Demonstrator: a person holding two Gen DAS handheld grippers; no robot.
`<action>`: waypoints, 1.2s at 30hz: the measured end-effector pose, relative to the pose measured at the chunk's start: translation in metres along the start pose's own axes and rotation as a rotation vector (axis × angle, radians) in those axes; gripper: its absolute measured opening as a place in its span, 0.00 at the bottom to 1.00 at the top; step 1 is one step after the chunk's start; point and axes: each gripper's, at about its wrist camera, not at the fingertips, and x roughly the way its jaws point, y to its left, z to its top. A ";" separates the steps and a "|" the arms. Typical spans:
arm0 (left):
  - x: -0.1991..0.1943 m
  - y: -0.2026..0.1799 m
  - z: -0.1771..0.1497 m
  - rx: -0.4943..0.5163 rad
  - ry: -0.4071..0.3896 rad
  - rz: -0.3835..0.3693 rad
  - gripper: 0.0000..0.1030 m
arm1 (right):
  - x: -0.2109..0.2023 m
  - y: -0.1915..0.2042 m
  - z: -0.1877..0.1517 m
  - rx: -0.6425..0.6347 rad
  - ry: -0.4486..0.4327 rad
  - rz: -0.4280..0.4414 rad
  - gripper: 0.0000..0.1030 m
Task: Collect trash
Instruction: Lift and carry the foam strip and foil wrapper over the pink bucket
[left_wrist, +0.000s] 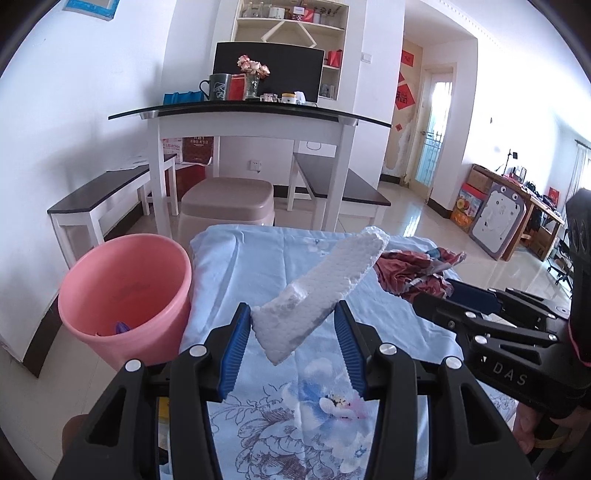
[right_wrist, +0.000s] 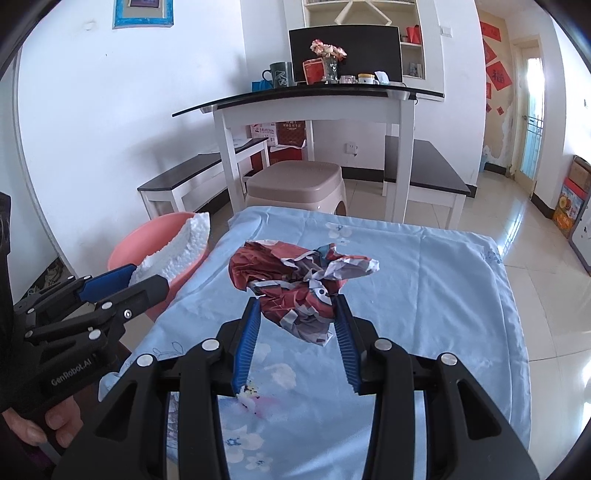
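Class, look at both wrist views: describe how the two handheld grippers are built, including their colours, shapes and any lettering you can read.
Both are black plastic frames with angular cut-outs and round silver bolt heads. Each carries two fingers lined with ribbed blue pads. The left gripper shows "GenRobot.AI" in pale letters on its body in the right wrist view. The right gripper shows "DAS" on its side in the left wrist view. No cables are visible.

I see a rough, beaded white foam slab (left_wrist: 325, 291), crinkled glossy paper wad (right_wrist: 295, 291), smooth matt pink plastic bucket (left_wrist: 125, 291), and soft floral cloth (left_wrist: 258, 266).
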 end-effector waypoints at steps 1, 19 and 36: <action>0.000 0.001 0.001 0.000 -0.004 0.001 0.45 | 0.000 0.000 0.000 0.002 -0.001 -0.003 0.40; 0.015 0.008 0.016 0.019 0.003 0.007 0.45 | 0.017 -0.012 0.002 0.033 0.004 -0.012 0.40; 0.031 0.008 0.045 0.008 -0.038 0.004 0.45 | 0.033 -0.012 0.034 0.034 -0.093 -0.004 0.40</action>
